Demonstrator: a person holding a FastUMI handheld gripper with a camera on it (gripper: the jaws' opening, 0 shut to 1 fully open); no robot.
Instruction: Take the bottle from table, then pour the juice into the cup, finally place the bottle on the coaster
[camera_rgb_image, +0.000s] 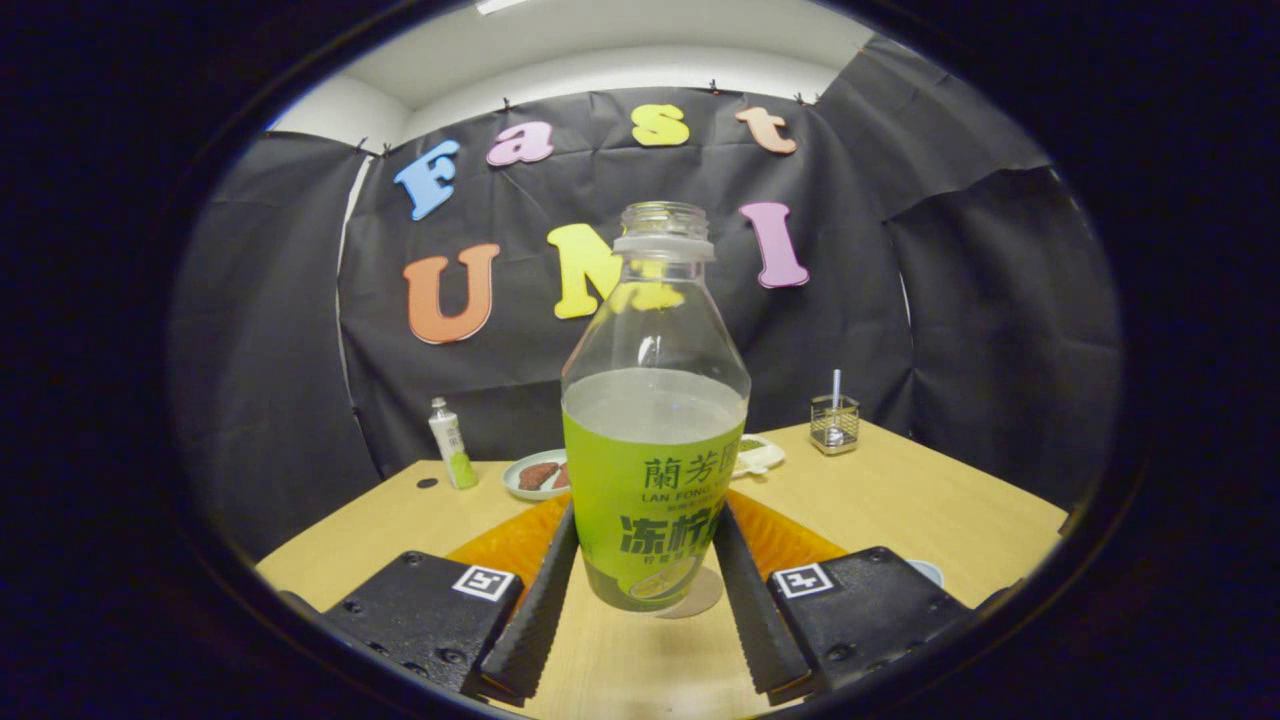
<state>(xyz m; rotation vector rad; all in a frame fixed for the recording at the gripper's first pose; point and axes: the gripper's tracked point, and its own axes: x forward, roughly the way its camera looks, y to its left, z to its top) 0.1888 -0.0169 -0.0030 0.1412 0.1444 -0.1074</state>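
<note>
As we look forward along the gripper, we find the bottle standing upright between its two fingers, one finger pressed against each side of the green label. We therefore read the jaws as clenched on the bottle's lower body. The bottle has no cap on its neck, and pale liquid fills it to just above the top of the label. Its base appears slightly raised over the tabletop, directly above a round grey coaster that shows partly beneath it; we cannot tell whether the base touches the coaster. An orange mat lies on the tabletop behind the bottle, reaching out past both fingers. Beyond the mat, on the left, we see a small plate carrying dark pieces of food, and further left a small bottle with a white cap, standing upright. On the right, at the far corner of the tabletop, a clear glass holder carries a thin upright rod. A pale rim shows just beside the right finger mount.
</note>
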